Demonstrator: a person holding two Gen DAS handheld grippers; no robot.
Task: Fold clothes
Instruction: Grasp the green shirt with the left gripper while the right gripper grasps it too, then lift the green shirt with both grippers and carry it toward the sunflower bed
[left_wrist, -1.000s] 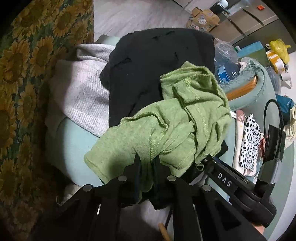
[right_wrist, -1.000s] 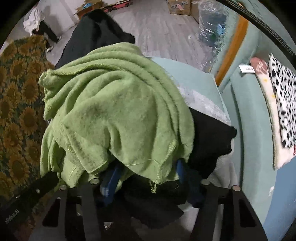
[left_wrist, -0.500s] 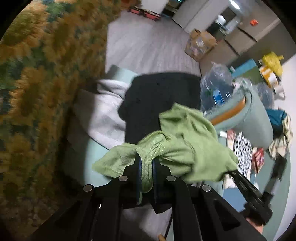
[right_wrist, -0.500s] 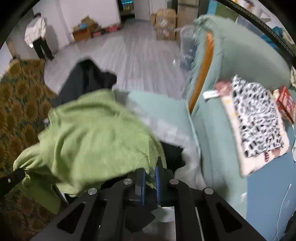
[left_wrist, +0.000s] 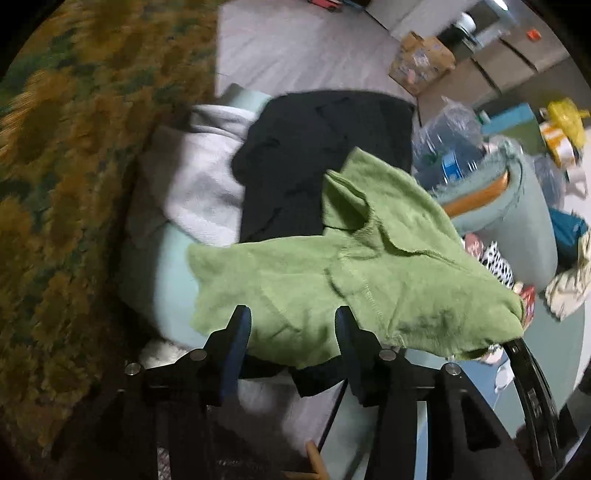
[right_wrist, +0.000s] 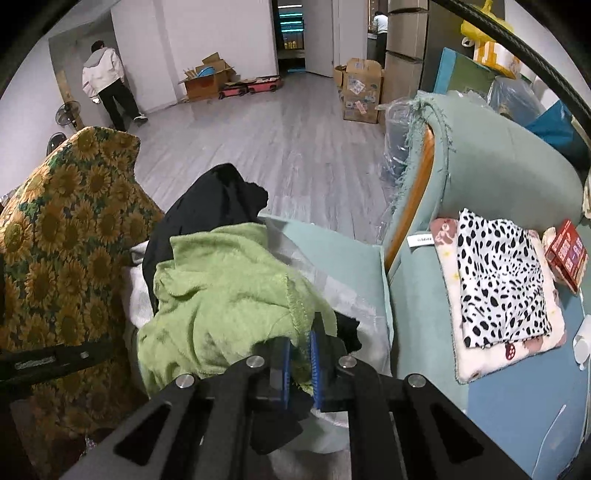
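Note:
A green fleece garment (left_wrist: 369, 266) hangs stretched over a pile of clothes on a teal seat cushion (left_wrist: 173, 273). My left gripper (left_wrist: 291, 317) points steeply down with its jaws opening. The garment's lower edge lies loose between the fingers, and the pads do not press on it. My right gripper (right_wrist: 300, 341) is shut on a stitched hem of the green garment (right_wrist: 221, 295) and holds it raised above the pile. Under it lie a black garment (left_wrist: 325, 147) and a pale grey one (left_wrist: 199, 184).
A sunflower-print cover (right_wrist: 74, 221) rises on the left. On the teal sofa (right_wrist: 498, 177) to the right lies a folded black-and-white spotted cloth (right_wrist: 498, 280) beside a red box (right_wrist: 567, 254). Plastic bags, cardboard boxes and a person (right_wrist: 107, 85) stand across the grey floor.
The left jaws, shut on the green garment before, have spread and let it go. The right gripper closed on the hem and rose, lifting the garment off the pile.

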